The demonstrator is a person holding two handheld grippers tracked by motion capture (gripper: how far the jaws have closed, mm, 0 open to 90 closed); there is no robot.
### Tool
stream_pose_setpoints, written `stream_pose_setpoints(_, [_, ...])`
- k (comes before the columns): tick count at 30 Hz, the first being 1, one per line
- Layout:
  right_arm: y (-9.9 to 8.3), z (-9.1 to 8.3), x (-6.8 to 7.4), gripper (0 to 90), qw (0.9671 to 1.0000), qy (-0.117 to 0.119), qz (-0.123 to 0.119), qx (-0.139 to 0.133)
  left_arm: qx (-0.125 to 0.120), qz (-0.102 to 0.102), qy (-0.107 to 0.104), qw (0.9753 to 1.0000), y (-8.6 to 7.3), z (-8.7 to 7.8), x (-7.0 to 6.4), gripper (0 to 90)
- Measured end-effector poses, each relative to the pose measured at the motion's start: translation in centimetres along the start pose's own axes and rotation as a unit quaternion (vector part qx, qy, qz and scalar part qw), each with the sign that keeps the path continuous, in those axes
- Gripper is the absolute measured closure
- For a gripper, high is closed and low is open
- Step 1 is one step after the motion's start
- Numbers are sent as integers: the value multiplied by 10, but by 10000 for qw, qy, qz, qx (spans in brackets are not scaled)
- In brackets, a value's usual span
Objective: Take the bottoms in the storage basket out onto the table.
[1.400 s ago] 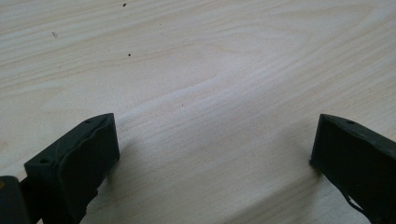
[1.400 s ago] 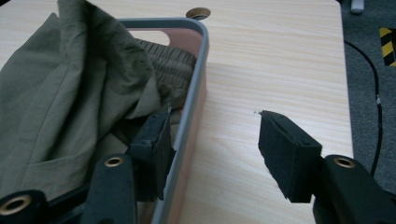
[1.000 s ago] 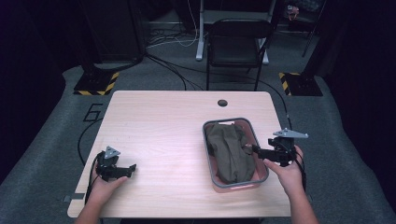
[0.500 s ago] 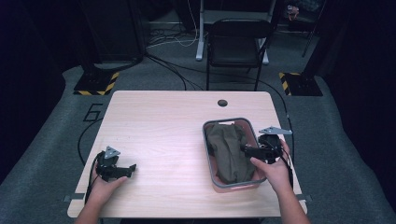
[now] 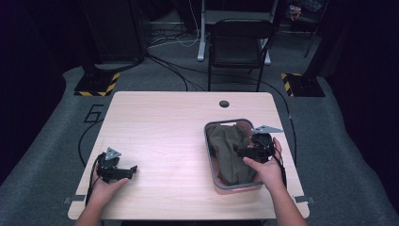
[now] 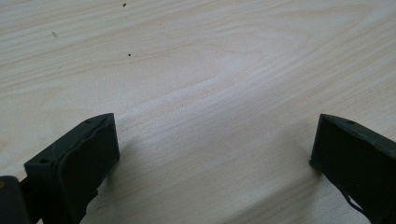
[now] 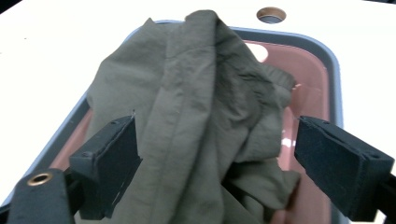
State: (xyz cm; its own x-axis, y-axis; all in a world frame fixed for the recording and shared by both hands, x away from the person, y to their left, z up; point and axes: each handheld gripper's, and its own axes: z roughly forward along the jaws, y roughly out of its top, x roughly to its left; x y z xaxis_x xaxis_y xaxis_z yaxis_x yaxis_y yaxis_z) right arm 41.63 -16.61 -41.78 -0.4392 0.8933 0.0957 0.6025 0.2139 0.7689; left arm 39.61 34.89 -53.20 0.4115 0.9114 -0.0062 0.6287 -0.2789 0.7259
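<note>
Olive cloth (image 7: 196, 107) lies bunched in the tub (image 5: 210, 157), not yet gripped, the right gripper (image 7: 215, 163) spread over it and the left gripper (image 6: 212, 154) spread above bare table (image 6: 196, 60).

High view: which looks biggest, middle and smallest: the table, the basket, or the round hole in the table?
1. Table, biggest by far.
2. Basket, grey-rimmed, holding the olive cloth.
3. Round hole, tiny, near the table's far edge.

Surface (image 5: 169, 136) evenly lit from above, surroundings dark | right gripper view — surface (image 7: 51, 42) overexposed to white | left gripper view — soft shadows, near edges blurred
</note>
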Motion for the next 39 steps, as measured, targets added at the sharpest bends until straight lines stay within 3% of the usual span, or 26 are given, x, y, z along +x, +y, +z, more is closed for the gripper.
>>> stream_pose_setpoints(1, [1,2,1,125,10000,34,-72,-14,1,-2,-5,10000,0,0,0,6])
stream_pose_setpoints(7, [4,8,11,98,9998,162,77,25,1,-1,-5,10000,0,0,0,6])
stream_pose_setpoints(12, [7,16,18,67,9998,187,52,70,0,3,-4,10000,0,0,0,6])
stream_pose_setpoints(24, [10,38,28,33,9995,24,-19,323,2,-3,-6,10000,0,0,0,6])
stream_pose_setpoints(27, [11,43,30,31,9992,-6,60,396,44,-6,-24,10000,0,-1,0,6])
stream_pose_setpoints(39, [12,61,30,38,9984,-112,30,557,87,2,-37,10000,1,-1,0,6])
